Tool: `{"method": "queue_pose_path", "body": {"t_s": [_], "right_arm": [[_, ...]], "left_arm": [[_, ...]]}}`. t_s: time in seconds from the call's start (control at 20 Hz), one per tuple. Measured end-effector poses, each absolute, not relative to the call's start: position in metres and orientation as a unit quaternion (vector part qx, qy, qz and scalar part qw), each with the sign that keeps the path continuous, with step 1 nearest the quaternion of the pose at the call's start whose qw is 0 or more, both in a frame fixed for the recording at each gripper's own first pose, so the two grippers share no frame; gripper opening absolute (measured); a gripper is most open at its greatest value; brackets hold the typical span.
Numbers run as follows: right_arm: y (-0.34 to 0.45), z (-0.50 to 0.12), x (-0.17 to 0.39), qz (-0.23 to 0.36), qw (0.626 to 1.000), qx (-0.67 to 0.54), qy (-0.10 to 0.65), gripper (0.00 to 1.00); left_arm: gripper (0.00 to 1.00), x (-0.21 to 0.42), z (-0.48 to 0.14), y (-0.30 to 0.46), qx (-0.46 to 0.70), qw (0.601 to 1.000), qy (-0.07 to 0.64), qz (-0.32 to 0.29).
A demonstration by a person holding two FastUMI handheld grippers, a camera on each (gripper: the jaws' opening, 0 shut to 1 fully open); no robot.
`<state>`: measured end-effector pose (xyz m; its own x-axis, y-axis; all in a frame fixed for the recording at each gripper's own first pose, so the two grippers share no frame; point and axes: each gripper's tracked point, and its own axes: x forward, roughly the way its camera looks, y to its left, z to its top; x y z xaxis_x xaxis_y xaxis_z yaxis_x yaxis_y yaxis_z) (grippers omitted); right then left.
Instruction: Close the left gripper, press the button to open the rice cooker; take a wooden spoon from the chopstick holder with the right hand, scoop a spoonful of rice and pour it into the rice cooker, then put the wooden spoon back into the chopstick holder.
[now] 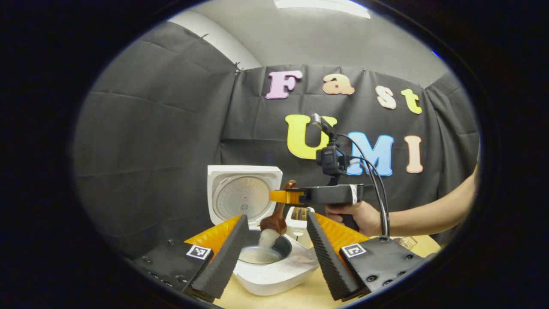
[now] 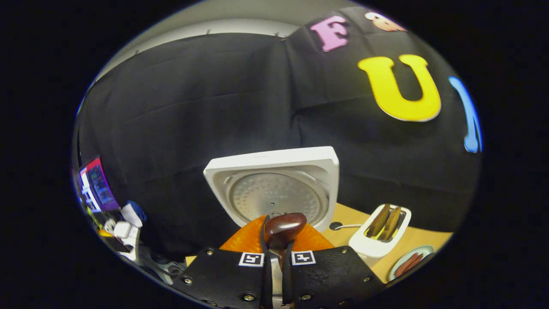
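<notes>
A: Claw work first. The right claw (image 1: 286, 197) is clamped on the wooden spoon (image 1: 274, 223); the right gripper view has both fingers pressed to the handle (image 2: 281, 234) with no gap. The spoon hangs bowl-down over the open rice cooker (image 1: 270, 268), and white rice (image 1: 266, 238) is sliding off the bowl into the inner pot (image 1: 261, 254).

B: And the left claw (image 1: 274, 253)?

A: Wide open, holding nothing, low on the near side with the cooker between its 2 fingers. The lid (image 1: 243, 195) stands upright at the far side.

B: So the pour is under way. How should it go?

A: My judgement: keep the spoon bowl over the middle of the pot, well inside the rim, and tip it gradually so the grains fall in 1 stream, not a scatter. Hold the tilt until the bowl looks bare.

B: Risks?

A: The handle could twist in the grip if the wrist rolls too fast, so the squeeze should be firm. The left claw sits near the pot and ought to keep off the rim.

B: Where does the spoon go afterwards?

A: Back to the chopstick holder (image 2: 379, 238), the white box on the worktop (image 2: 343, 219) right of the cooker, with 2 wooden utensils (image 2: 384, 222) standing in it. Lift straight up before swinging right.
</notes>
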<state>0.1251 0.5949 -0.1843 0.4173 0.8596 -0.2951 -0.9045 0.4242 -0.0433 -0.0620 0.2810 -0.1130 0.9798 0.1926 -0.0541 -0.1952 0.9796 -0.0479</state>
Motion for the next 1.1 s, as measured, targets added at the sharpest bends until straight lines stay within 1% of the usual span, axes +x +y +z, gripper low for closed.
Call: {"method": "queue_pose_path", "body": {"t_s": [0.15, 0.25, 0.3, 0.35, 0.5, 0.8, 0.95, 1.1], "right_arm": [[0.593, -0.174, 0.113, 0.544, 0.815, -0.195, 0.042, 0.10], [0.590, -0.168, 0.112, 0.547, 0.814, -0.194, 0.029, 0.09], [0.586, -0.163, 0.113, 0.543, 0.819, -0.181, 0.032, 0.09], [0.583, -0.156, 0.112, 0.537, 0.827, -0.162, 0.036, 0.09], [0.566, -0.139, 0.124, 0.519, 0.848, -0.091, 0.060, 0.09], [0.504, -0.118, 0.154, 0.457, 0.880, 0.054, 0.115, 0.09], [0.457, -0.110, 0.153, 0.424, 0.889, 0.110, 0.136, 0.09], [0.417, -0.098, 0.147, 0.398, 0.888, 0.174, 0.149, 0.09]], "left_arm": [[0.97, -0.062, -0.115, 0.279, -0.028, 0.994, 0.027, 0.099], [0.96, -0.064, -0.114, 0.276, -0.032, 0.994, 0.023, 0.099], [0.95, -0.064, -0.112, 0.278, -0.033, 0.994, 0.024, 0.098], [0.97, -0.065, -0.113, 0.278, -0.032, 0.994, 0.024, 0.098], [0.97, -0.069, -0.101, 0.277, -0.032, 0.995, 0.011, 0.093], [0.97, -0.064, -0.083, 0.277, -0.034, 0.995, -0.004, 0.090], [0.97, -0.058, -0.074, 0.263, -0.035, 0.997, -0.008, 0.074], [0.97, -0.045, -0.068, 0.245, -0.033, 0.998, -0.014, 0.053]]}}
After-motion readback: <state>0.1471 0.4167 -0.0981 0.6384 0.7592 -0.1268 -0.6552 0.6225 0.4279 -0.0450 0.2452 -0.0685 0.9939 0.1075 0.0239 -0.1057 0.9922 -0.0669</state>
